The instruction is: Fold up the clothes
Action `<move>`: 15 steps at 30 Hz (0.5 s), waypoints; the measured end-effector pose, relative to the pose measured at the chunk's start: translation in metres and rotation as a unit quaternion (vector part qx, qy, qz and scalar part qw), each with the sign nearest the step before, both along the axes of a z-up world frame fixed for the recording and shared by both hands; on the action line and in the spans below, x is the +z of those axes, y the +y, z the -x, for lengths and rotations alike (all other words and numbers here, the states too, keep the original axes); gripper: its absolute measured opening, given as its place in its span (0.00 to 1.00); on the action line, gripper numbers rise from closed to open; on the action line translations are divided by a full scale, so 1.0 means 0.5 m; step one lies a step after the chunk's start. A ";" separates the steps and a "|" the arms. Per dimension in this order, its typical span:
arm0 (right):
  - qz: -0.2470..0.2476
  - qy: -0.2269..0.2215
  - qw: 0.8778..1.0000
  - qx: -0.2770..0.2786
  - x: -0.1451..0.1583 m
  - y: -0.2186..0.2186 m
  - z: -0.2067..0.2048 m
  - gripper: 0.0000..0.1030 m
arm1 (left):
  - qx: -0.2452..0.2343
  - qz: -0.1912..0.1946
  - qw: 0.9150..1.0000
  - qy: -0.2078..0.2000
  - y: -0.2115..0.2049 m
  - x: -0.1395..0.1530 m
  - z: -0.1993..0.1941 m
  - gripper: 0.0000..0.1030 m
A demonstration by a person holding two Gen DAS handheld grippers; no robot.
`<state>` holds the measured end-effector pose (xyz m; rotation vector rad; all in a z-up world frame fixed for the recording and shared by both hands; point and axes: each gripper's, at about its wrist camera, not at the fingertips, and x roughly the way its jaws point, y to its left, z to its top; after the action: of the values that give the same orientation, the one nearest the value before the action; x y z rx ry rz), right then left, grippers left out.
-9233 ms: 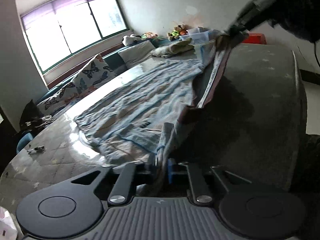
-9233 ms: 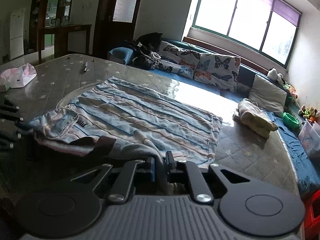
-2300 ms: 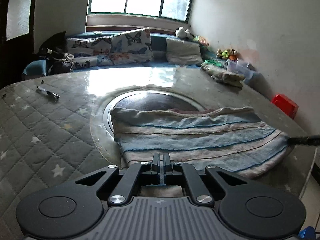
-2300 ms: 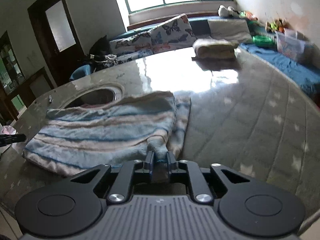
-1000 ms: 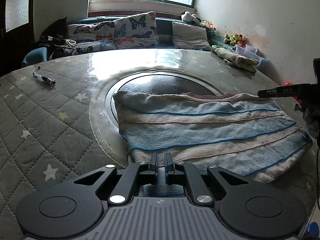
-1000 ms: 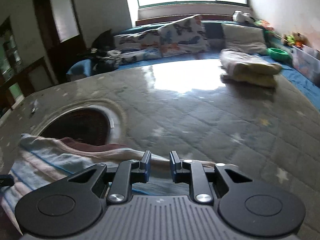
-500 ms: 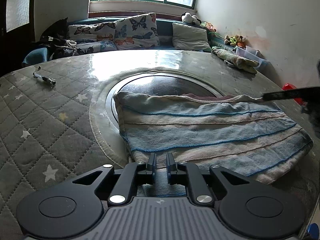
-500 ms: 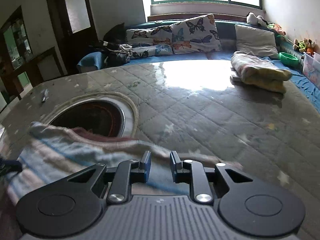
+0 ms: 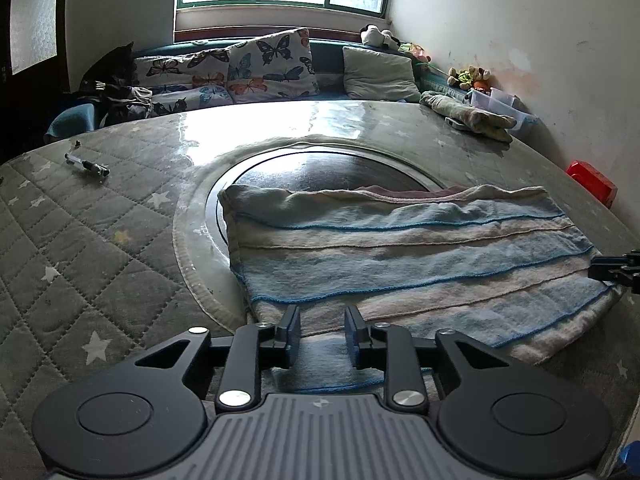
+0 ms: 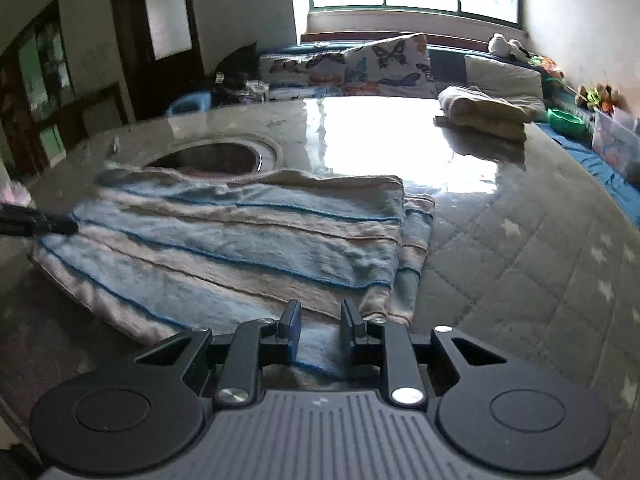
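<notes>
A blue and cream striped garment (image 9: 400, 256) lies folded into a flat band across the round table, partly over the dark centre disc (image 9: 320, 172). My left gripper (image 9: 322, 330) sits at the garment's near left edge. Its jaws are opening, and the cloth lies below the gap without being pinched. My right gripper (image 10: 320, 322) hovers over the near right corner of the garment (image 10: 240, 240), its jaws a little apart and empty. Each gripper shows in the other's view: the right gripper (image 9: 616, 270) at the garment's right end, the left gripper (image 10: 36, 222) at its left end.
A grey quilted cover with stars (image 9: 100, 264) drapes the table. A pen (image 9: 86, 166) lies far left. A folded pile of clothes (image 9: 468, 116) rests at the far right edge. Behind are butterfly cushions (image 9: 268, 68) on a bench, and a red box (image 9: 592, 182) by the wall.
The left jaws have parted and let go of the garment's near edge. The right gripper has swung from the garment's far edge to its near right corner.
</notes>
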<state>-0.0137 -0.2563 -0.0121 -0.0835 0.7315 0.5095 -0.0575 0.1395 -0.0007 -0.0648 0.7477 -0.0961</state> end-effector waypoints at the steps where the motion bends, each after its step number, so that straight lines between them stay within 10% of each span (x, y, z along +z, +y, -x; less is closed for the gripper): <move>1: -0.006 -0.002 1.000 -0.003 0.006 -0.004 0.002 0.24 | 0.000 -0.003 1.000 -0.001 -0.002 0.002 0.001 0.43; 15: -0.033 -0.015 0.999 -0.024 0.007 -0.017 -0.021 0.35 | 0.036 -0.023 0.999 0.001 -0.008 0.012 0.020 0.57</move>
<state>-0.0030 -0.2650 -0.0089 -0.0124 0.6850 0.4852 -0.0676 0.1353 0.0054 -0.0490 0.7481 -0.0098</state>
